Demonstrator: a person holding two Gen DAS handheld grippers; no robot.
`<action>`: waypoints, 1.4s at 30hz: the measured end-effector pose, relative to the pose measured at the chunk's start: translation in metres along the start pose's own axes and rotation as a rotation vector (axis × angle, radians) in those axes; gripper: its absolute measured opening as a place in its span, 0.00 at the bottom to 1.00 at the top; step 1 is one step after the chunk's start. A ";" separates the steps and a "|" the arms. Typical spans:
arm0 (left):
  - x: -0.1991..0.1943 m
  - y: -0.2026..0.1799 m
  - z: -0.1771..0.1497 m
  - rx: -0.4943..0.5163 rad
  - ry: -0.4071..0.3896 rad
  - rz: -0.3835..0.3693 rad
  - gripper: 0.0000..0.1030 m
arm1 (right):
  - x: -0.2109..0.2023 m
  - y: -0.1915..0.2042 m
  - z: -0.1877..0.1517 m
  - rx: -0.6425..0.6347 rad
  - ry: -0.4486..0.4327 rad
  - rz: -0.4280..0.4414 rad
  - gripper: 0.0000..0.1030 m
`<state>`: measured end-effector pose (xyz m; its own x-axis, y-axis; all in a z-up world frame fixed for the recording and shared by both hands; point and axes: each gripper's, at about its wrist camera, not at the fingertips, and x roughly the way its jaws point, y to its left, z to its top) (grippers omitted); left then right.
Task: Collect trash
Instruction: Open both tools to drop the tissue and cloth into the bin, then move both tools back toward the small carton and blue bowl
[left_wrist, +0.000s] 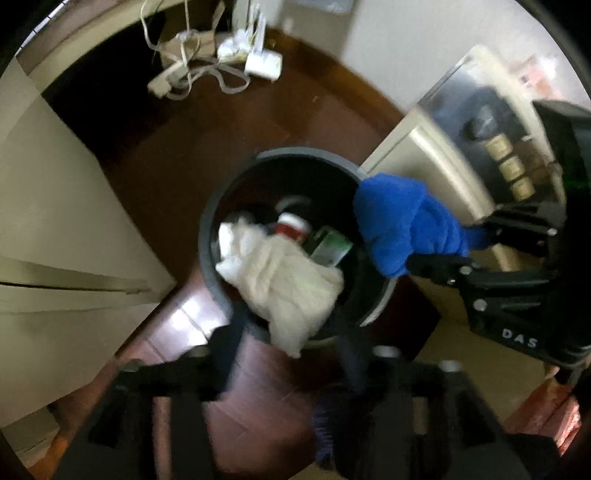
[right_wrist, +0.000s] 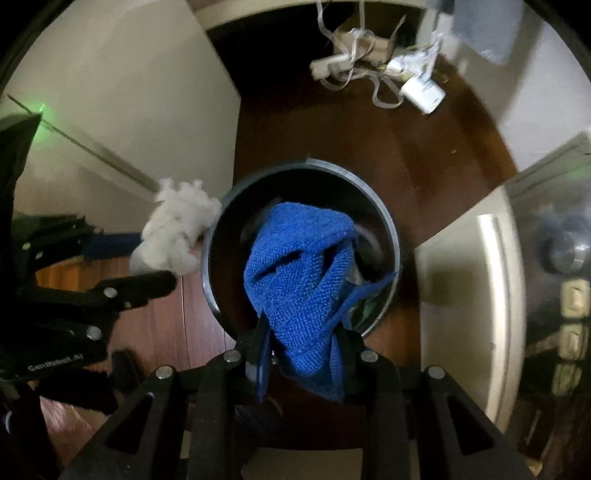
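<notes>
We log both grippers pointing steeply down over the round dark bin (left_wrist: 212, 236), which stands on the dark wooden floor (left_wrist: 177, 155) between a pale cabinet (left_wrist: 55, 206) and a small safe (right_wrist: 465, 280).

Left gripper (left_wrist: 291, 332): the fingers stand well apart. The crumpled white cloth (left_wrist: 288, 280) lies between them and over the bin's near rim. Blur keeps us from telling whether either pad still touches it; we read no pinch.

Right gripper (right_wrist: 303, 339): the fingers stand fairly narrow, with the blue towel (right_wrist: 303, 273) bunched between them and draping over the bin's mouth. In the left wrist view this gripper (left_wrist: 443, 243) reaches in from the right, with the towel at its tips above the bin's right rim. We cannot tell firmly whether the pads press on the towel.

Inside the bin we note a red-and-white cup (left_wrist: 291, 226) and a green carton (left_wrist: 328, 249).

Far across the floor lies a tangle of white cables and a power strip (right_wrist: 354, 70).
</notes>
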<state>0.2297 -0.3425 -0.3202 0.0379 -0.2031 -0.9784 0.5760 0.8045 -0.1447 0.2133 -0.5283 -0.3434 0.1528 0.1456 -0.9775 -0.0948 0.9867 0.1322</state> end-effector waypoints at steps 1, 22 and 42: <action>0.001 0.002 -0.001 -0.006 -0.001 0.005 0.74 | 0.006 -0.001 0.000 -0.004 -0.002 -0.037 0.67; -0.174 0.039 -0.079 -0.116 -0.332 0.141 0.79 | -0.166 0.036 -0.002 0.093 -0.302 -0.116 0.85; -0.334 0.086 -0.158 -0.273 -0.588 0.284 0.79 | -0.342 0.211 0.002 -0.130 -0.586 -0.053 0.86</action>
<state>0.1371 -0.1169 -0.0288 0.6356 -0.1706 -0.7529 0.2559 0.9667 -0.0030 0.1434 -0.3695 0.0193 0.6741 0.1488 -0.7235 -0.1863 0.9821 0.0284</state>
